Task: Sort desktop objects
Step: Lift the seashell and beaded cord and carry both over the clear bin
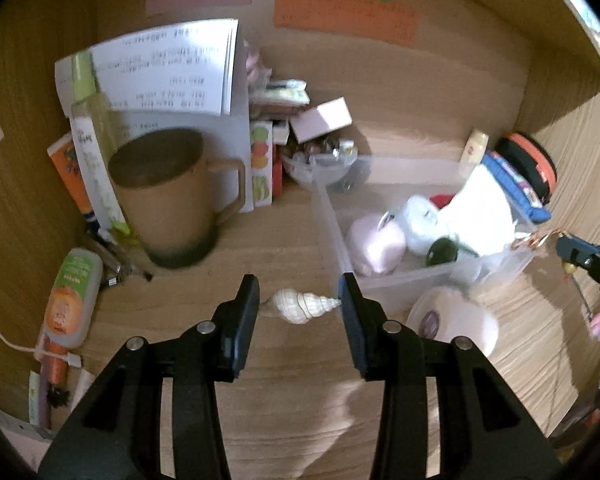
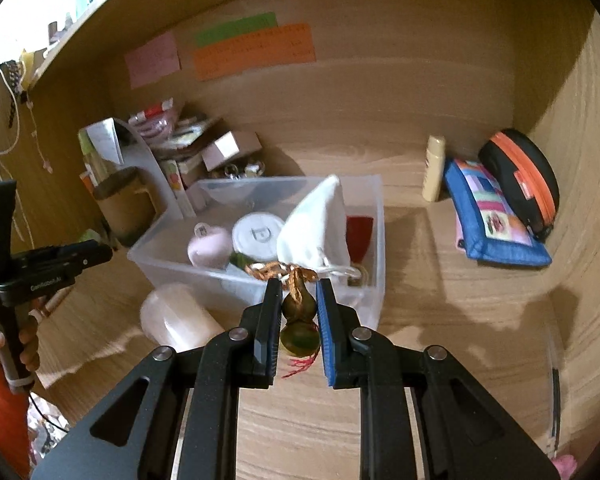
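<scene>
My left gripper (image 1: 299, 292) is open around a white spiral seashell (image 1: 300, 305) that lies on the wooden desk; both fingers stand at the shell's ends. My right gripper (image 2: 299, 294) is shut on a small green-brown gourd charm (image 2: 299, 320) with a braided cord and red tassel, held just in front of the clear plastic bin (image 2: 374, 240). The bin (image 1: 332, 216) holds a pink round object (image 2: 209, 245), a white tin (image 2: 259, 235), a white cloth pouch (image 2: 320, 224) and a red item. The right gripper also shows at the right edge of the left wrist view (image 1: 588, 260).
A brown mug (image 1: 168, 196), bottles, papers and small boxes crowd the back left. A white round jar (image 1: 456, 318) lies in front of the bin. A blue pouch (image 2: 496, 216), black-orange case (image 2: 520, 176) and cream tube (image 2: 434, 168) sit at the back right. Wooden walls enclose the desk.
</scene>
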### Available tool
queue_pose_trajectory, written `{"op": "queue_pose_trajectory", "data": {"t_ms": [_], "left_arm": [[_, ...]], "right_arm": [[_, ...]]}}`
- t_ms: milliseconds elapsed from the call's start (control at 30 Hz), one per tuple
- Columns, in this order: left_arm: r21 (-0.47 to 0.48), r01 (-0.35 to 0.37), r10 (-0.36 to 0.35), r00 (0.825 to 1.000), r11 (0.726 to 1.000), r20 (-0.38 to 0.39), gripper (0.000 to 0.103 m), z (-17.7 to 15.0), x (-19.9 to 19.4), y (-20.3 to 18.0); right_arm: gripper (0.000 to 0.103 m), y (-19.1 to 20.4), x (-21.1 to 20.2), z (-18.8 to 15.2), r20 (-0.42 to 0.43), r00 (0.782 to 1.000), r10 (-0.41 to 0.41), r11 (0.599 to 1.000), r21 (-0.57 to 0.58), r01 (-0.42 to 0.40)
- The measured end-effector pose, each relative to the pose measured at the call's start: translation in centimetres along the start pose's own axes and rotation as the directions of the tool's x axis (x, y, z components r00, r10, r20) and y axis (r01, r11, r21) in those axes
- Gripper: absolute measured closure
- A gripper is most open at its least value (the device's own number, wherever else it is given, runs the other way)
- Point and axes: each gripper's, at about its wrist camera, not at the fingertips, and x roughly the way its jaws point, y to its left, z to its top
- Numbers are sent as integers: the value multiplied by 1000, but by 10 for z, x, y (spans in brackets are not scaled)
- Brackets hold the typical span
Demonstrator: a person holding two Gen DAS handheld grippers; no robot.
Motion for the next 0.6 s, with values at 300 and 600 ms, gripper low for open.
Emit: {"op": "queue_pose_trajectory", "data": {"t_ms": [300, 600], "left_arm": [[17, 34, -34, 998, 999, 46, 63, 23, -5, -14], [49, 64, -65, 998, 997, 25, 63, 37, 13, -30]], "right_arm": [[87, 8, 5, 23, 43, 998, 38, 999, -8, -38], [87, 17, 33, 33, 16, 998, 62, 997, -38, -62]]}}
